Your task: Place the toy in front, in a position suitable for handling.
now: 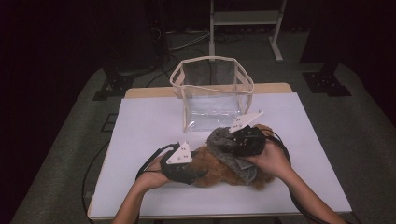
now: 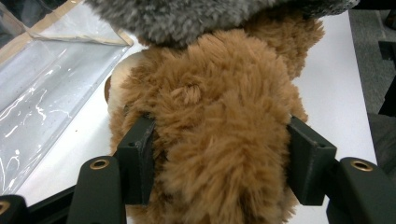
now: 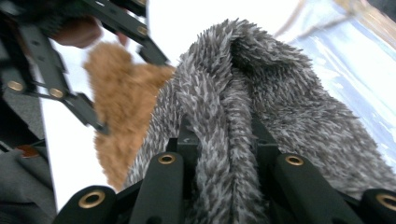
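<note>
A brown plush toy (image 1: 215, 171) lies on the white table (image 1: 149, 121) near its front edge. My left gripper (image 1: 198, 174) is shut on the toy's left end; in the left gripper view both black pads press into the brown fur (image 2: 219, 116). A grey fuzzy cloth (image 1: 218, 139) is draped over the toy's right part. My right gripper (image 1: 229, 143) is shut on a bunched fold of that grey cloth (image 3: 233, 93), held a little above the toy. The right gripper view shows the plush toy (image 3: 121, 102) with the left gripper (image 3: 123, 79) clamped on it.
A clear plastic bag (image 1: 212, 93) with cream trim stands open-topped at the back middle of the table, just behind the toy; its wall (image 2: 46, 79) lies close to the left gripper. Dark floor, cables and a metal stand (image 1: 243, 23) are beyond the table.
</note>
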Demonstrator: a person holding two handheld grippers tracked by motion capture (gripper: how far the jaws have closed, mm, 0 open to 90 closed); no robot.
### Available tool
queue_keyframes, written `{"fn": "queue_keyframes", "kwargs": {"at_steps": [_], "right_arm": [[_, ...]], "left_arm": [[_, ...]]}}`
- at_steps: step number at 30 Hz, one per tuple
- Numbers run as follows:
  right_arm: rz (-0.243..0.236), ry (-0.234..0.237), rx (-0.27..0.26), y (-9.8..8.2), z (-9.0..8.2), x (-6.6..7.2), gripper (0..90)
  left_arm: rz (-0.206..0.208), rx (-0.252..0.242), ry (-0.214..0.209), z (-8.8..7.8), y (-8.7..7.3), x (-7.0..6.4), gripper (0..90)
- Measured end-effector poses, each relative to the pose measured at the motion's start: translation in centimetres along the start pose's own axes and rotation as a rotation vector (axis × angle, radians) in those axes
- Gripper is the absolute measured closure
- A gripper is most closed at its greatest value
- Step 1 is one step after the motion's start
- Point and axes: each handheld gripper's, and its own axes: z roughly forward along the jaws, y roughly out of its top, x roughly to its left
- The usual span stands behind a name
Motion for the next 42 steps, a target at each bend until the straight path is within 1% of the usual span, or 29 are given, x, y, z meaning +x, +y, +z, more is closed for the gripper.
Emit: {"fn": "queue_keyframes", "kwargs": {"at_steps": [1,3,6,8,10,12,13,15,16,18,20,24,26,28,30,33,35,38,42], "right_arm": [[0.008,-0.015,0.000,-0.2,-0.3,-0.3,71.9],[0.037,-0.014,-0.011,-0.9,-0.9,-0.9,72.0],[0.062,-0.033,-0.029,-1.7,-2.0,-1.6,72.0],[0.075,-0.058,-0.034,-2.2,-2.7,-2.2,72.0],[0.112,-0.072,-0.046,-3.0,-3.4,-3.2,72.0],[0.142,-0.087,-0.043,-3.7,-3.7,-4.0,72.0],[0.159,-0.087,-0.044,-4.0,-3.8,-4.3,72.0],[0.172,-0.095,-0.046,-4.5,-3.8,-4.7,72.0],[0.178,-0.092,-0.045,-4.5,-3.9,-4.8,72.0],[0.174,-0.090,-0.056,-4.3,-4.0,-4.7,72.0],[0.161,-0.085,-0.065,-3.7,-4.1,-4.4,71.9],[0.134,-0.077,-0.065,-2.7,-3.6,-4.2,71.9],[0.151,-0.042,-0.082,-2.4,-3.1,-4.1,71.9],[0.146,-0.026,-0.079,-2.1,-2.4,-3.8,71.9],[0.145,0.009,-0.081,-1.9,-1.5,-3.3,72.0],[0.131,0.049,-0.086,-1.3,-0.2,-2.5,72.0],[0.122,0.071,-0.094,-0.9,0.2,-2.2,72.0],[0.129,0.092,-0.103,-1.1,0.4,-2.0,72.0],[0.144,0.098,-0.099,-2.2,-0.2,-1.8,72.2]], "left_arm": [[-0.001,-0.002,0.001,0.0,0.0,0.0,36.8],[-0.004,-0.001,0.003,0.0,0.0,0.0,36.8],[-0.005,0.002,0.004,0.1,0.1,-0.1,36.8],[0.003,0.009,0.002,0.0,0.1,-0.1,36.7],[0.004,0.007,0.001,0.1,0.1,-0.2,36.6],[0.005,0.007,0.000,0.0,0.1,-0.2,36.5],[0.008,0.010,0.000,0.0,0.1,-0.2,36.3],[0.013,0.008,-0.003,0.0,0.1,-0.2,36.1],[0.013,0.006,-0.006,0.0,0.0,-0.2,36.0],[0.018,0.012,-0.007,0.0,0.0,-0.2,36.0],[0.024,0.019,-0.010,-0.1,0.0,-0.2,36.0],[0.030,0.021,-0.008,-0.1,0.0,-0.4,35.7],[0.029,0.018,-0.008,-0.1,0.0,-0.4,35.5],[0.033,0.018,-0.011,0.0,0.0,-0.4,35.3],[0.036,0.019,-0.014,0.0,0.0,-0.4,35.0],[0.040,0.024,-0.014,0.0,0.0,-0.4,34.8],[0.034,0.020,-0.014,0.0,-0.1,-0.3,34.6],[0.029,0.023,-0.012,0.0,-0.2,-0.2,33.7],[0.024,0.025,-0.004,0.0,-0.1,-0.2,34.3]]}}
